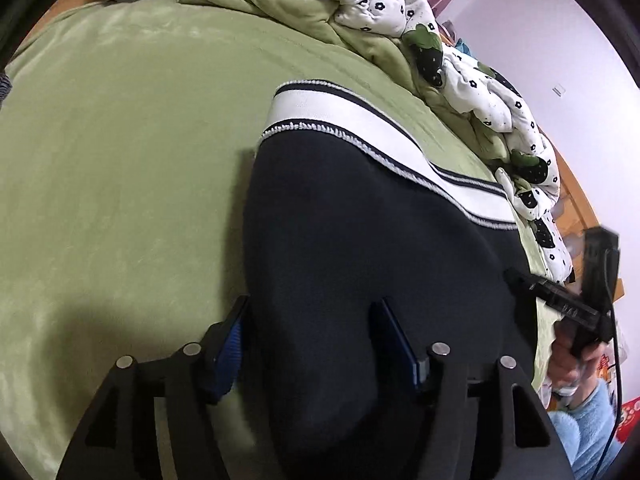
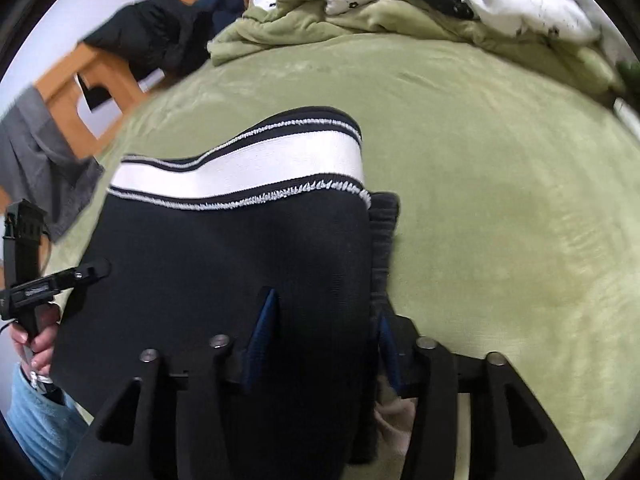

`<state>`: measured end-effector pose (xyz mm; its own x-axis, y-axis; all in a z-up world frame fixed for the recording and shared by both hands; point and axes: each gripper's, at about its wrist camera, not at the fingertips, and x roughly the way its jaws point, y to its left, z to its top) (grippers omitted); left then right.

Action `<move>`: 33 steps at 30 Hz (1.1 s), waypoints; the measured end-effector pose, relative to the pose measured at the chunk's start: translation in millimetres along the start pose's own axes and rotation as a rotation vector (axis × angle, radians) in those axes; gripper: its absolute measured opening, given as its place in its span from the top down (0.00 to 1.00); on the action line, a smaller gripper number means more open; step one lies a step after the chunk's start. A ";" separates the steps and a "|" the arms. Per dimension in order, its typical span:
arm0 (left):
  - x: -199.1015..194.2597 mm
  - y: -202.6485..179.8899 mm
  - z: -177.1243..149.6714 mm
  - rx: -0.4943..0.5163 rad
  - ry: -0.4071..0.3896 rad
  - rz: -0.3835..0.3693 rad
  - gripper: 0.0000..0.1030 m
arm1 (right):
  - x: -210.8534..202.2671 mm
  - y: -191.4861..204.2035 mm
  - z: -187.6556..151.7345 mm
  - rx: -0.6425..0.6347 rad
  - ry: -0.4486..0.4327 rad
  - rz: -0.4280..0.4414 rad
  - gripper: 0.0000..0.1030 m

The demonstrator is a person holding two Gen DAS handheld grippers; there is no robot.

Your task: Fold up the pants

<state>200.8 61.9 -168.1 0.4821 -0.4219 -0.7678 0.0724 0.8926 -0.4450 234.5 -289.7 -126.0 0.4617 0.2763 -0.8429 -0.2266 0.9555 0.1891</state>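
Note:
Dark navy pants (image 1: 340,240) with a white striped waistband (image 1: 360,128) lie on the green bed sheet (image 1: 120,160). My left gripper (image 1: 312,344) is open over the pants. Its left blue pad (image 1: 230,344) stands at the cloth's left edge and its right pad (image 1: 394,344) rests over the dark cloth, which bulges loosely between them. In the right wrist view the same pants (image 2: 220,260) and waistband (image 2: 248,164) fill the middle. My right gripper (image 2: 324,340) is open, one pad over the cloth and one at its right edge.
A rumpled green and white flowered quilt (image 1: 400,8) is heaped along the far side of the bed. A wooden frame (image 2: 100,76) with dark clothes (image 2: 160,36) and a grey cloth (image 2: 36,152) stands left. A hand (image 2: 38,344) in a light blue sleeve holds the left tool.

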 end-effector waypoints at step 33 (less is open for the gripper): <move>-31.7 -95.6 55.9 0.288 -0.247 0.120 0.37 | -27.2 34.1 44.1 -0.067 -0.259 -0.111 0.49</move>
<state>227.4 -1.2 -75.4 0.6948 -0.2927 -0.6569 0.2280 0.9560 -0.1847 252.1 -260.1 -74.4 0.6886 0.1961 -0.6981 -0.2144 0.9747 0.0624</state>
